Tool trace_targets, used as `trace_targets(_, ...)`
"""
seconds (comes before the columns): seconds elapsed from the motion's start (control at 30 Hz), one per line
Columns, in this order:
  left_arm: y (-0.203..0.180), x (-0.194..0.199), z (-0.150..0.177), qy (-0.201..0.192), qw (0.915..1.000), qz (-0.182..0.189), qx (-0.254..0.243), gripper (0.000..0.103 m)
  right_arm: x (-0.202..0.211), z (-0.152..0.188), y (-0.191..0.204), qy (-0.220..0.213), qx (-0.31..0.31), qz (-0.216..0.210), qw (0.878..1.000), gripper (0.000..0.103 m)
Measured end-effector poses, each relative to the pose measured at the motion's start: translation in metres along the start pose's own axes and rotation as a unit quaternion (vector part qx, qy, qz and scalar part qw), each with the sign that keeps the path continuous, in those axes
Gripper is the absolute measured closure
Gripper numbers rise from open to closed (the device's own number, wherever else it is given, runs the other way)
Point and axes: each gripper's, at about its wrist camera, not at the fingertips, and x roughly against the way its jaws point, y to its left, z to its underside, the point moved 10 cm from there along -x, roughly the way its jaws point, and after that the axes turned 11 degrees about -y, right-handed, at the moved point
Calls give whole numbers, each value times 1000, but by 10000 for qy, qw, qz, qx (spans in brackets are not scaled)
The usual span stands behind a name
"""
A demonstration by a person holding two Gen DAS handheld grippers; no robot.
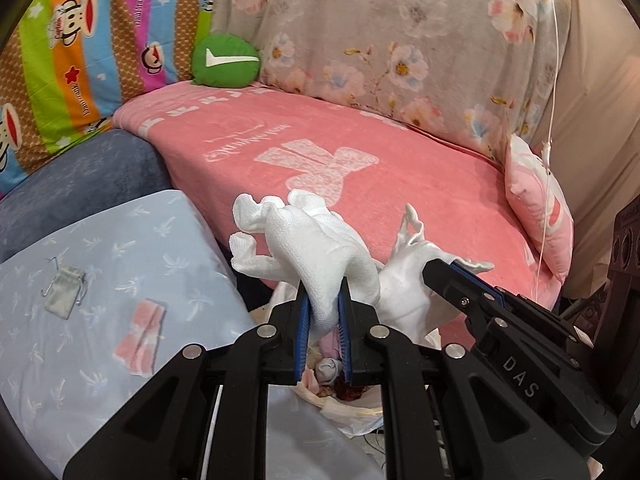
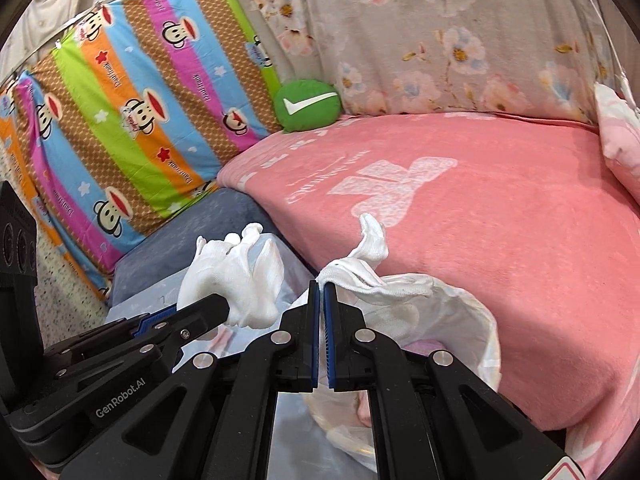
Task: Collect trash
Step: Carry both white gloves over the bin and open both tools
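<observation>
Left gripper [image 1: 324, 300] clamps white glove [image 1: 308, 240] above trash bag [image 2: 460, 320]; right gripper [image 2: 320, 296] pinches the bag's rim open. Pink wrapper [image 1: 140, 332] and grey pouch [image 1: 64, 290] remain, left.

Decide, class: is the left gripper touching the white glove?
Touching. The left wrist view shows the left gripper with its blue pads pressed on both sides of the glove, no gap between them.

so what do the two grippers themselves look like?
Both match: the left gripper and right gripper have matte black linkage arms with silver round pivot pins and blue ribbed pads. White lettering reads "DAS" and "GenRobot.AI". No cables or sleeves visible.
</observation>
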Motion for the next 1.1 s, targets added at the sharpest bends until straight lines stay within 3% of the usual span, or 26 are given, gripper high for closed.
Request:
trace_targets(0.47,-25,-14,7,189,9998,99,-11,87,5,2,-36,11,-129,158,9998,100)
trace_targets(0.57,-25,-15,7,169,9998,76,32,78,6,2,-36,12,-132,161,9998,100)
trace_targets(0.8,-27,-17,8,158,9999,47,5,72,5,3,-38,26,-118,150,9998,99)
trace_targets(0.87,-27,-17,8,140,9999,25,2,64,4,3,-40,35,-118,146,9998,98)
trace_targets(1.1,-24,-18,7,96,9999,-26,18,62,5,4,-39,10,-143,145,9998,96)
